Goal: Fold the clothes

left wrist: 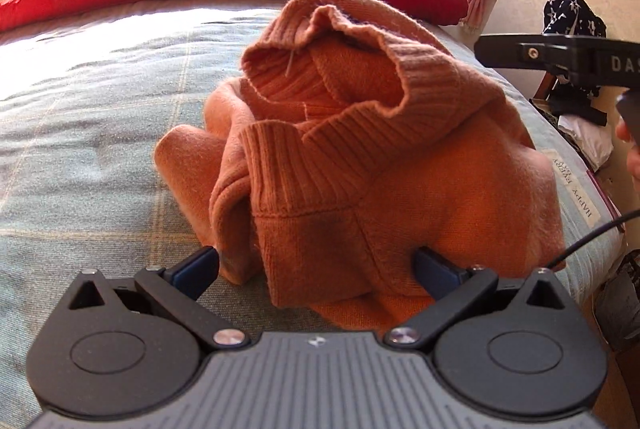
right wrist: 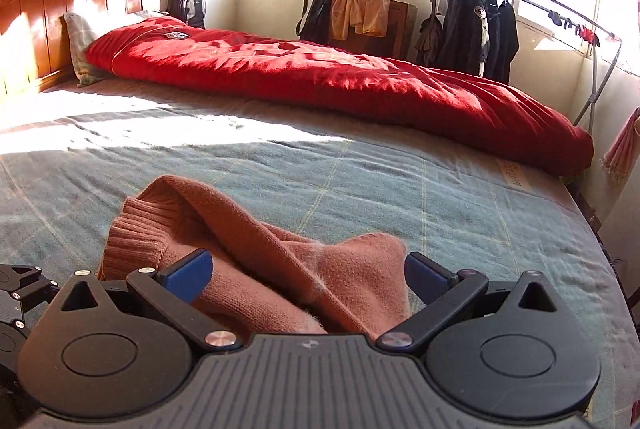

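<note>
An orange knit sweater [left wrist: 360, 149] lies crumpled in a heap on the grey-blue checked bedsheet [left wrist: 80, 149]. My left gripper [left wrist: 316, 261] is open, its blue pads wide apart on either side of the heap's near edge. The right gripper's black body [left wrist: 560, 57] pokes in from the right of the left wrist view, above the sweater. In the right wrist view the sweater [right wrist: 256, 269] lies below my right gripper [right wrist: 308, 269], which is open with fabric between and beneath its spread fingers. Whether the pads touch the knit I cannot tell.
A red quilt [right wrist: 320, 77] runs along the far side of the bed, with a wooden headboard [right wrist: 48, 17] at the left. A clothes rack with dark jackets [right wrist: 480, 29] stands by the window. The bed's edge [left wrist: 580, 197] and clutter lie to the right.
</note>
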`<state>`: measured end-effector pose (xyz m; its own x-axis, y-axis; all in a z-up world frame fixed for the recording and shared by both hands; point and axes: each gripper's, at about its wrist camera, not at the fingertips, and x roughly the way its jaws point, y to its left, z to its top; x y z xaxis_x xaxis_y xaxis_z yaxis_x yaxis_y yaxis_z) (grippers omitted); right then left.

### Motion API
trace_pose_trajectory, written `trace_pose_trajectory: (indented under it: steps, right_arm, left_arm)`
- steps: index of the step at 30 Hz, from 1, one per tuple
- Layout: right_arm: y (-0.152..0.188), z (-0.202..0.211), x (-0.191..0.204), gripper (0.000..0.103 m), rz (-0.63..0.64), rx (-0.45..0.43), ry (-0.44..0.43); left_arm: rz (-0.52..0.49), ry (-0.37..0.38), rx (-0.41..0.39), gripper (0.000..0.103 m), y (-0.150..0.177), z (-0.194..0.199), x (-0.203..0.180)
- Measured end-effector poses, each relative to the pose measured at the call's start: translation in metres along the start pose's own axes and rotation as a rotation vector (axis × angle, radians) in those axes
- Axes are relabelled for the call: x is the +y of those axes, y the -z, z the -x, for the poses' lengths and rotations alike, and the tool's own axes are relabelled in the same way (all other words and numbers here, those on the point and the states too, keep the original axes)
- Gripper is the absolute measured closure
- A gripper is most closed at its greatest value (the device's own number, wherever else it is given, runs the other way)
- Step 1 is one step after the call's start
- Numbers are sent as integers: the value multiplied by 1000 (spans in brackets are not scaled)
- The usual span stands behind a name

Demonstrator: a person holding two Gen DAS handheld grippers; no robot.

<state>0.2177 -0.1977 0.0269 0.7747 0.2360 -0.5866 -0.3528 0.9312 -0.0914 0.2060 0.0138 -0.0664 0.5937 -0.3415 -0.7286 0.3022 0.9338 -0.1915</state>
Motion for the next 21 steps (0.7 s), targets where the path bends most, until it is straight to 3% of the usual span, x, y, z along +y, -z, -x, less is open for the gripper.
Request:
trace_pose_trajectory:
  steps: [8, 21]
  right_arm:
    - [-44, -49, 18, 0, 77, 140, -86]
    - [-30, -106, 1, 0, 126, 309, 95]
  left_arm:
    - [-156, -114, -84, 0, -7, 31, 9]
    - [-109, -113, -143, 1, -10, 34, 31]
